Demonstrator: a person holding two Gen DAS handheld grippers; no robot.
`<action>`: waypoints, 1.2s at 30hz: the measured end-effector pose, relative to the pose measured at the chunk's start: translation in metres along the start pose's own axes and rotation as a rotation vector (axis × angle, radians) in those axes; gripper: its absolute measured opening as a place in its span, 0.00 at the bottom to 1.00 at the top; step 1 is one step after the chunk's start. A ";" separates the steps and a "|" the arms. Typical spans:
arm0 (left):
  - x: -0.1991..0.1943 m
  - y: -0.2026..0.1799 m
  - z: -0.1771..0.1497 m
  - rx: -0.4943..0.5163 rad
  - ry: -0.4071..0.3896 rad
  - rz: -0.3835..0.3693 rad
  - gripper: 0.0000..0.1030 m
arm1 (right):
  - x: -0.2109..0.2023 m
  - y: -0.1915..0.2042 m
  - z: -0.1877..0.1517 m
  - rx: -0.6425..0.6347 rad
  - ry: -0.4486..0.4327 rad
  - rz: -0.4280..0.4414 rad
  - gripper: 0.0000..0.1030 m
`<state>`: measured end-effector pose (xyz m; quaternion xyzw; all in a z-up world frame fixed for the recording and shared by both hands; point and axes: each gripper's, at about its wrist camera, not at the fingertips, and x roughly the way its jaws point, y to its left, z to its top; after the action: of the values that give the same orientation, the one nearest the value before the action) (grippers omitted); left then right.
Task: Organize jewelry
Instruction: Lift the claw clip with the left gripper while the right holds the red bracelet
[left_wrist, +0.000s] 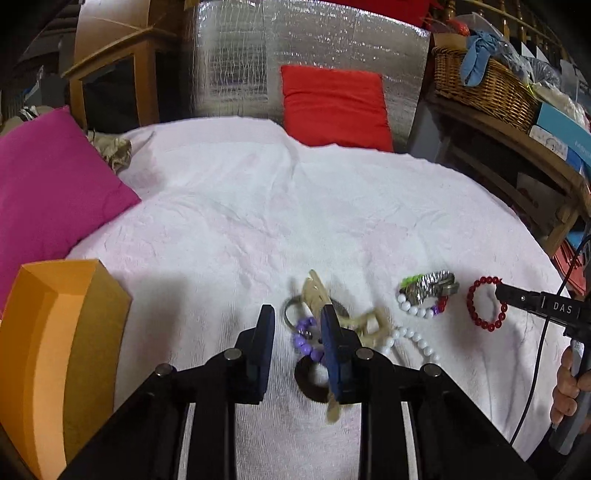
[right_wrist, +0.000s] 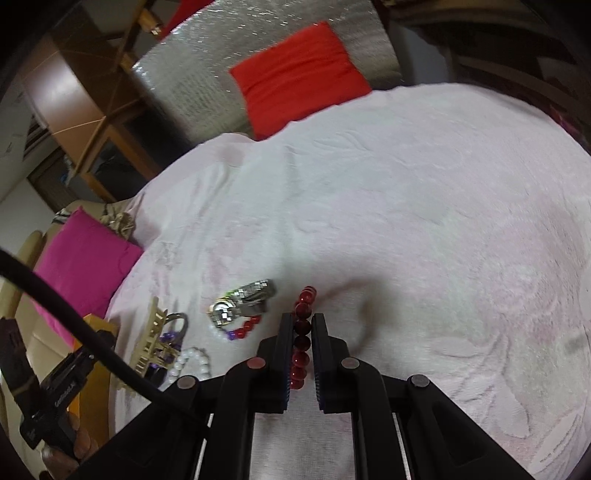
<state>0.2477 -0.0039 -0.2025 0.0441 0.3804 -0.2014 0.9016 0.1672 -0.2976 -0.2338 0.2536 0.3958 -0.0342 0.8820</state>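
Ahead of fingers: white textured bedcover (left_wrist: 258, 206) | beyond: red cushion (left_wrist: 334, 107) against silver foil panel (left_wrist: 236, 62) | left: magenta cushion (left_wrist: 48, 184) | right: wicker basket (left_wrist: 484, 86)

- Both views are moderately lit from overhead; the white bedspread (left_wrist: 280, 206) reads bright, slightly washed out with a pinkish cast.
- The silver foil panel (left_wrist: 314, 51) behind the bed sparkles with small glare spots.
- Soft shadows fall on the cloth just under and ahead of each gripper.
- Fisheye distortion bends the edges, and the corners go black.
- The beige hair clip (left_wrist: 317, 295) is motion-blurred; background furniture looks dim and soft.
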 end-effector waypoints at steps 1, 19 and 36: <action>0.001 0.001 -0.001 0.000 0.010 0.004 0.25 | 0.001 0.001 0.000 -0.001 0.001 -0.002 0.10; 0.048 -0.038 -0.002 0.018 0.116 0.043 0.69 | 0.004 -0.009 -0.004 0.038 0.028 -0.009 0.10; 0.022 -0.018 0.004 0.003 0.023 0.008 0.39 | 0.001 -0.006 -0.006 0.030 0.022 0.000 0.10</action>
<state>0.2568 -0.0285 -0.2136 0.0490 0.3904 -0.1979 0.8978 0.1626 -0.2994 -0.2407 0.2670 0.4049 -0.0375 0.8737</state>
